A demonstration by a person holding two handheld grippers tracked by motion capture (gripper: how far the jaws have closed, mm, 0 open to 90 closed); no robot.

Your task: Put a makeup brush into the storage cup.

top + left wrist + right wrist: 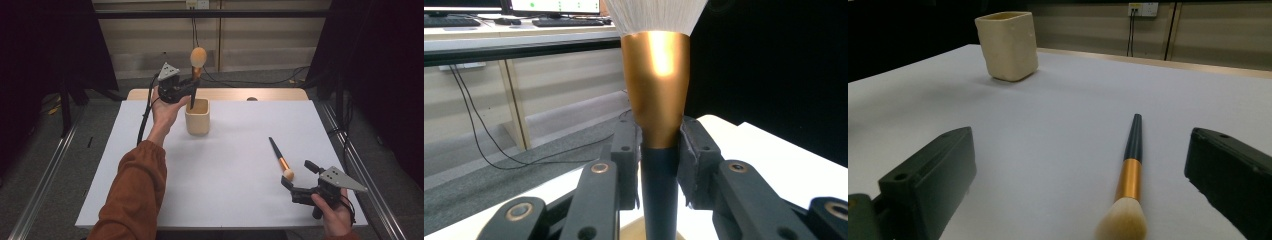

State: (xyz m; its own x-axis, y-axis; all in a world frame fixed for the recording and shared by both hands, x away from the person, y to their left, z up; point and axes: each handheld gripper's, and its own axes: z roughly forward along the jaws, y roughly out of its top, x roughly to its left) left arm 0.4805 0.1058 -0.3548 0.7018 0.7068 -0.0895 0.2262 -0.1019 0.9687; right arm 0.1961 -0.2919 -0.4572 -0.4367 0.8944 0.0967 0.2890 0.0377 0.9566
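Two makeup brushes in play. High view: left gripper (pixel 191 86) is clenched on the upright brush (pixel 196 70), bristles up, handle tip dipping into the beige cup (pixel 197 117) at the far side of the white table (pixel 150 170). Second brush (pixel 280 158) lies flat on the table, bristle end just beside the right gripper (pixel 298 176), whose jaws stand apart and hold nothing.

Left gripper view: pads (pixel 696 150) pinch the upright brush (pixel 658 95) where gold ferrule meets dark handle.

Right gripper view: second brush (pixel 1128 185) lies between the spread jaws, untouched; cup (pixel 1008 45) well apart.

Risk: handle catches the rim and tips the cup, or the tapered ferrule slips in the grip.
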